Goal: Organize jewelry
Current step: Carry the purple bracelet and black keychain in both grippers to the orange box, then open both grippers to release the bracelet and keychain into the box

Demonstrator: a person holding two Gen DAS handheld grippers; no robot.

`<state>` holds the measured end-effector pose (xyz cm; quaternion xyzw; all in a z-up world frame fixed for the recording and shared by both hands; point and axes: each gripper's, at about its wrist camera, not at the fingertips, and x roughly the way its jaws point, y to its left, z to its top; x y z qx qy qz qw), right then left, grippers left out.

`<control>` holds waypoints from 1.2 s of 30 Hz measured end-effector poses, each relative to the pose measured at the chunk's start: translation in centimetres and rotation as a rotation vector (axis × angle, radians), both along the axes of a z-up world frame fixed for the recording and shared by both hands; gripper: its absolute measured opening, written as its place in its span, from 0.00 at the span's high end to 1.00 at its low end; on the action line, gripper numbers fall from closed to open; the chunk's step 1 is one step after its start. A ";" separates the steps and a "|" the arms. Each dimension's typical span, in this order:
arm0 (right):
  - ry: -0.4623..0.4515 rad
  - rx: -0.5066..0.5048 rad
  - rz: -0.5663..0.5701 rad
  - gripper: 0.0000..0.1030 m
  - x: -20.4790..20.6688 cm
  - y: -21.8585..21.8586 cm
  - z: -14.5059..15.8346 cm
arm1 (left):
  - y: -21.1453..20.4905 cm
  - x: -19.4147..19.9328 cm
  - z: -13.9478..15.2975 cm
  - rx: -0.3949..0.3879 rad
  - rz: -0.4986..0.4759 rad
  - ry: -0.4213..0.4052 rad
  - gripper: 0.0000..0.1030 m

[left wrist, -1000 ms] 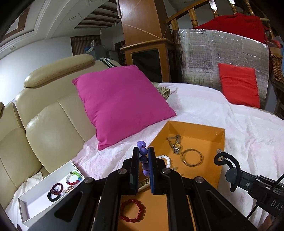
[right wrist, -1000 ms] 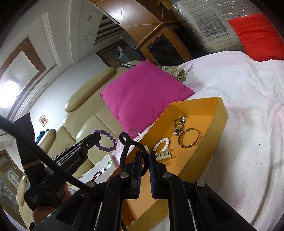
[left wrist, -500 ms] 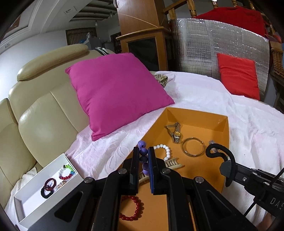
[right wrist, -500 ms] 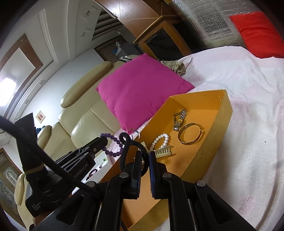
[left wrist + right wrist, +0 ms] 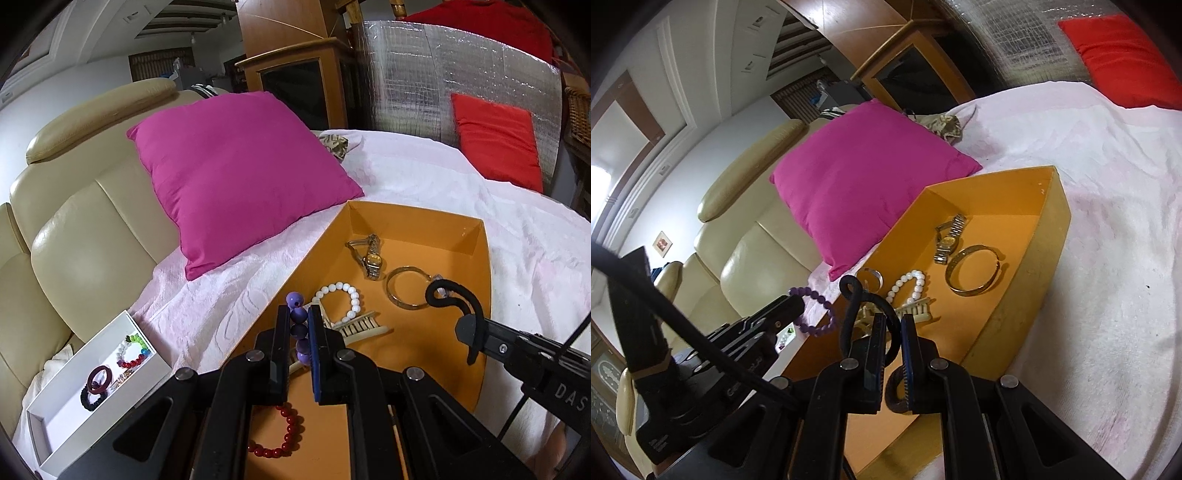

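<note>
My left gripper is shut on a purple bead bracelet, held above the near left wall of the orange tray; it also shows in the right wrist view. My right gripper is shut on a black hair tie, held over the tray's near end; the tie also shows in the left wrist view. In the tray lie a watch, a gold bangle, a white bead bracelet, a comb and a red bead bracelet.
A white box at lower left holds several bracelets and hair ties. A magenta cushion leans on the cream sofa. A red cushion lies at the far right on the white cloth.
The left gripper has tilted down and drawn closer to the tray with the purple bracelet. The right gripper has moved little, still holding the hair tie.
</note>
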<state>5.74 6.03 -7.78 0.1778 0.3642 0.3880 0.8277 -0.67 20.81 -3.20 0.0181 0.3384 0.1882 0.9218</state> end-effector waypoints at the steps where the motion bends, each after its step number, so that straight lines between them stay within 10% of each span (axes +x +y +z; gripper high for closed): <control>1: 0.002 -0.002 -0.002 0.91 0.1 0.1 -0.1 | 0.0 0.0 0.0 0.001 -0.002 0.001 0.91; 30: 0.066 -0.029 -0.031 0.89 1.7 0.9 -1.6 | 0.5 2.0 -3.5 -0.009 -0.013 0.163 0.91; 36: 0.066 -0.017 -0.040 0.88 1.6 0.1 -1.2 | 0.3 2.4 -4.0 -0.018 0.004 0.202 0.72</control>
